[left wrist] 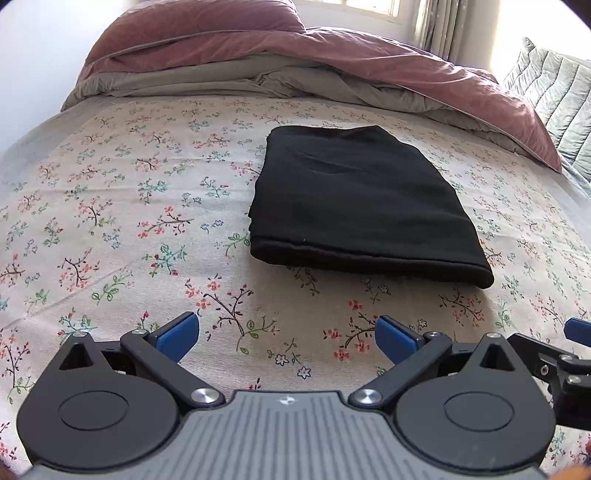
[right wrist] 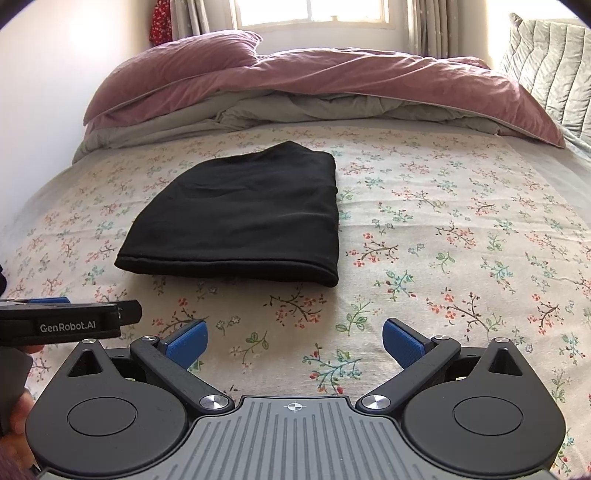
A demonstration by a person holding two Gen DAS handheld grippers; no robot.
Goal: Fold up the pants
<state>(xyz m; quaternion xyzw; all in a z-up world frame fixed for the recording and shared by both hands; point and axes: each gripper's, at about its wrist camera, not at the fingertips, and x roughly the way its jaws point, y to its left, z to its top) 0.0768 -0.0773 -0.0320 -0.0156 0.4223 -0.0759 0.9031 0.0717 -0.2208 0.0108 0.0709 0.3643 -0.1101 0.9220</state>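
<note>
One big bed point(left wrist: 110, 206) filled almost all of both views, and its sheet had little flowers and twigs printed all over it. At the far end a pink blanket point(left wrist: 332, 48) lay bunched up on top of a grey one point(left wrist: 207, 79), and a grey quilted cushion point(right wrist: 546, 62) leaned at the far right corner. Behind them light came in through a window point(right wrist: 310, 11) with curtains point(left wrist: 439, 26) at its side. The black pants point(left wrist: 354, 199) lay flat on the sheet in the middle of the bed, folded into a neat thick block with a rounded folded edge on the near side. Nothing was touching them. The left gripper point(left wrist: 287, 338) was over the sheet on the near side of the pants, well apart from them, with its two blue pads point(left wrist: 177, 338) spread wide and nothing between them. The right gripper point(right wrist: 294, 341) was just the same (wide apart and holding nothing), also on the near side of the pants. The two grippers sat side by side, and in the right wrist view the side of the left one showed at the left edge. A bit of a hand point(right wrist: 16, 417) showed under it at the bottom left corner.
</note>
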